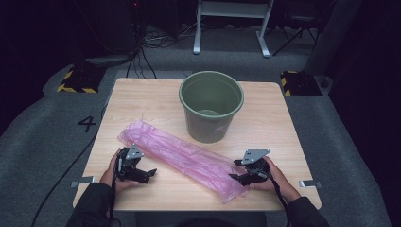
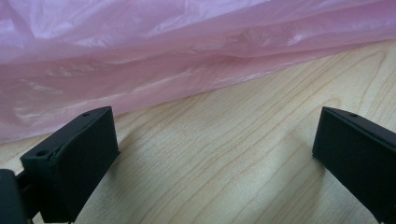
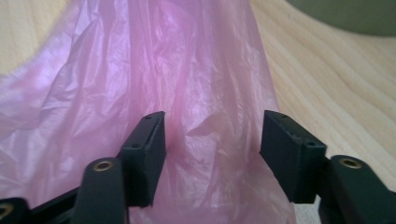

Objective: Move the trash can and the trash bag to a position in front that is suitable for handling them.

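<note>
A long, crumpled pink plastic bag (image 1: 184, 158) lies slantwise across the wooden table (image 1: 142, 99), from the left middle to the front right. A green bucket (image 1: 211, 106) stands upright just behind it, and its base (image 3: 345, 16) edges into the right gripper view. My right gripper (image 1: 234, 169) is at the bag's near right end. Its jaws stand apart over the bag (image 3: 187, 70), with film between them that the pads do not press (image 3: 212, 135). My left gripper (image 1: 150, 174) rests open on bare wood just short of the bag's edge (image 2: 163, 56), nothing between its jaws (image 2: 215, 140).
The bucket stands close behind the bag's middle. Bare wood lies at the table's back left and front centre. Beyond the table, a white frame (image 1: 231, 23), floor cables (image 1: 142, 52) and yellow-black striped blocks (image 1: 78, 80) are on the grey carpet.
</note>
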The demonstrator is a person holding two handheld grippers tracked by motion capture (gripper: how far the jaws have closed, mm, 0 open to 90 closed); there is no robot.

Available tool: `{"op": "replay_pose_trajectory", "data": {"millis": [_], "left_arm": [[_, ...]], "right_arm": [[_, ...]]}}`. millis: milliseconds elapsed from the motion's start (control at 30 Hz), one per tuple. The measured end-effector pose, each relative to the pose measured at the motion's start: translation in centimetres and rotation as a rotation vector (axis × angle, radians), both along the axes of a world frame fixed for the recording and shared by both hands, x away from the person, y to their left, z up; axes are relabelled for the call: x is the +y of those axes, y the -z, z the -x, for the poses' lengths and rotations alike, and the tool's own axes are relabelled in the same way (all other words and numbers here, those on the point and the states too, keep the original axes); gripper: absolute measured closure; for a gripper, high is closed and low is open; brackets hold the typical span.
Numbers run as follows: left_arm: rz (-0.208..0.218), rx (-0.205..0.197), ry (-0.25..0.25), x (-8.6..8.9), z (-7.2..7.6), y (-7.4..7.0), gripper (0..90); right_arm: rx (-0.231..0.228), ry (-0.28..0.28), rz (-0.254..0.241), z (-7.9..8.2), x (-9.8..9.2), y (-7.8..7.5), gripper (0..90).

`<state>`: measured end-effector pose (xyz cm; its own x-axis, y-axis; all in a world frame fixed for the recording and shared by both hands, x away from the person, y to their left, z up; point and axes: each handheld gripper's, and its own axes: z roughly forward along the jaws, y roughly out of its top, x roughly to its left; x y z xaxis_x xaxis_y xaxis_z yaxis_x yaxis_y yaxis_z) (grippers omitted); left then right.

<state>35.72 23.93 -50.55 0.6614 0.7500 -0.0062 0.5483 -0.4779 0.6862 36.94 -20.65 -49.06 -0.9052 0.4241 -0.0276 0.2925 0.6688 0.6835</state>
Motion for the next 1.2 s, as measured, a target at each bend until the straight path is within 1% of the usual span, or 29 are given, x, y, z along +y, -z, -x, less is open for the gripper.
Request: {"op": "replay_pose_trajectory", "data": {"millis": [33,67,167,300,400,500,533,633,700,767,800,867,933,967,1033,1067,1100,1133,1167,1200], "left_arm": [[0.001,0.0,0.0,0.0,0.0,0.0,0.1],[0.0,0.0,0.0,0.0,0.0,0.0,0.1],[0.001,0.0,-0.001,0.0,0.0,0.0,0.2],[0.001,0.006,-0.02,0.0,-0.1,0.0,0.3],[-0.001,0.001,-0.028,-0.1,-0.2,0.0,0.3],[-0.003,-0.003,-0.051,-0.1,-0.6,0.0,0.2],[-0.006,0.002,-0.069,-0.1,-0.9,0.0,0.2],[0.001,-0.002,-0.093,-0.3,-1.5,0.0,0.2],[-0.004,-0.001,-0.101,-0.4,-1.9,0.0,0.2],[0.0,0.004,-0.122,-0.6,-2.2,0.0,0.2],[-0.007,0.003,-0.123,-0.6,-2.3,-0.1,0.2],[-0.013,0.013,-0.127,-0.7,-2.5,-0.2,0.2],[-0.011,0.015,-0.141,-0.9,-2.7,-0.2,0.3],[-0.015,0.013,-0.139,-0.9,-2.9,-0.2,0.5],[-0.01,0.015,-0.138,-1.1,-3.1,-0.3,2.5],[-0.004,0.009,-0.142,-1.1,-3.2,-0.4,4.8],[0.007,0.003,-0.135,-1.2,-3.2,-0.4,9.4],[0.009,-0.006,-0.127,-1.3,-3.2,-0.5,16.3],[0.01,-0.01,-0.124,-1.4,-3.3,-0.6,19.8],[0.016,-0.027,-0.112,-1.6,-3.2,-0.7,17.8]], "right_arm": [[0.002,0.002,-0.002,0.0,-0.1,0.2,44.1],[0.012,-0.001,-0.016,-0.1,-0.2,0.3,46.7],[-0.005,0.003,-0.023,-0.1,-0.6,0.3,56.2],[0.0,-0.003,-0.046,-0.2,-1.5,0.4,67.6],[-0.004,-0.005,-0.051,-0.2,-2.3,0.4,74.1],[-0.005,0.001,-0.056,-0.1,-3.5,0.5,77.1],[-0.005,0.005,-0.057,-0.1,-3.8,0.5,77.2],[-0.01,0.01,-0.061,0.1,-5.0,0.5,77.0],[-0.011,0.016,-0.066,0.2,-5.6,0.5,76.8],[-0.015,0.025,-0.066,0.4,-6.3,0.6,76.7],[-0.015,0.031,-0.064,0.5,-6.5,0.6,76.2],[-0.02,0.037,-0.062,0.7,-7.0,0.6,74.2],[-0.02,0.032,-0.061,0.8,-7.2,0.5,69.6],[-0.023,0.031,-0.058,0.9,-7.3,0.5,68.3],[-0.025,0.024,-0.046,1.0,-7.4,0.4,62.6],[-0.027,0.023,-0.046,1.1,-7.5,0.4,58.2],[-0.019,0.024,-0.049,1.1,-7.5,0.4,55.1],[-0.011,0.017,-0.05,1.1,-7.4,0.3,51.1],[-0.014,0.017,-0.045,1.2,-7.4,0.2,46.1],[-0.021,0.03,-0.04,1.2,-7.3,0.1,41.1]]}}
